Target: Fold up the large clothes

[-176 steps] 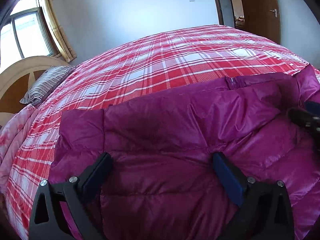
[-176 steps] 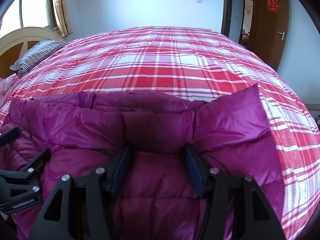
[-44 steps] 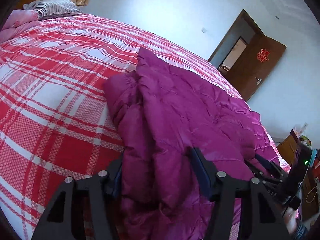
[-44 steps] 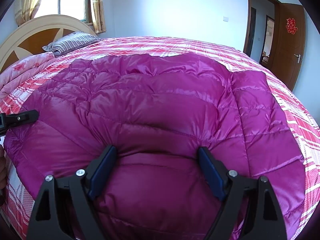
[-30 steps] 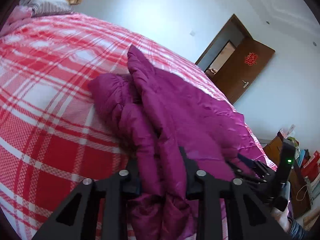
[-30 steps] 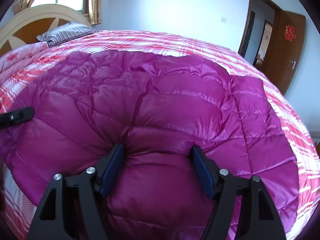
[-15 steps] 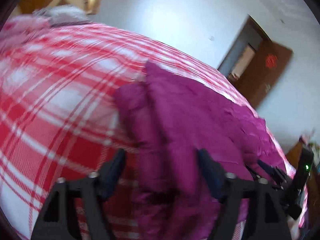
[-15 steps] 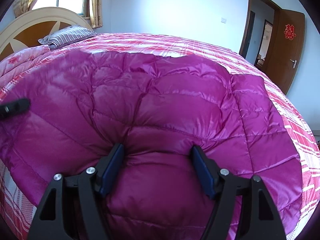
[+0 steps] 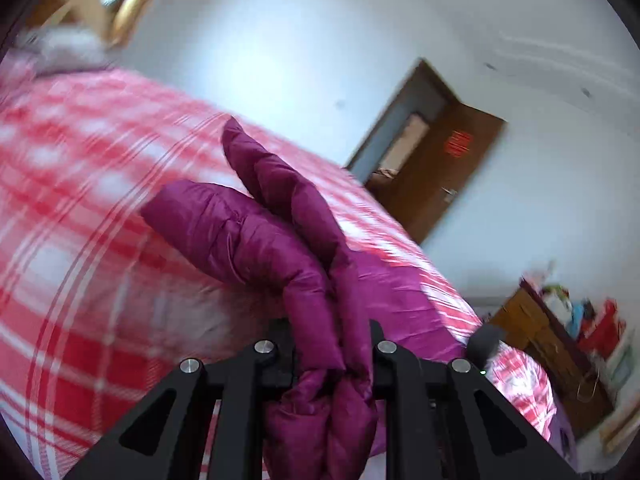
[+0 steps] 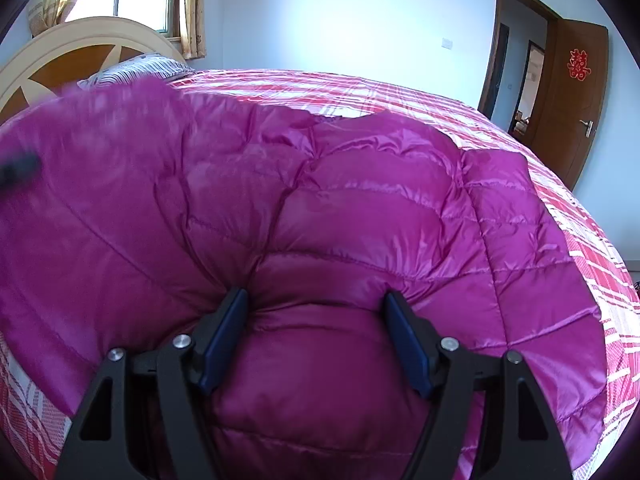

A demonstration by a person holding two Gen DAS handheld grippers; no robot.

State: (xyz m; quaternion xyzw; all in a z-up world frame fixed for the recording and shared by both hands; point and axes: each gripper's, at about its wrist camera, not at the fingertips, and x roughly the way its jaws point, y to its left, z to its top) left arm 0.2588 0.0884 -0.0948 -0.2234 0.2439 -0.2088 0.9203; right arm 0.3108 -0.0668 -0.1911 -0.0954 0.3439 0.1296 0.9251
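shiny magenta quilted down jacket [image 10: 360, 208] spread across the bed, one bunched edge raised.

1. Left gripper [image 9: 332, 344]: matte black frame with triangular cut-outs and four round silver screw heads.
2. Right gripper [image 10: 316, 332]: same black frame and silver screws, with flat dark blue pads [image 10: 224, 336] lining the inner faces of both fingers.
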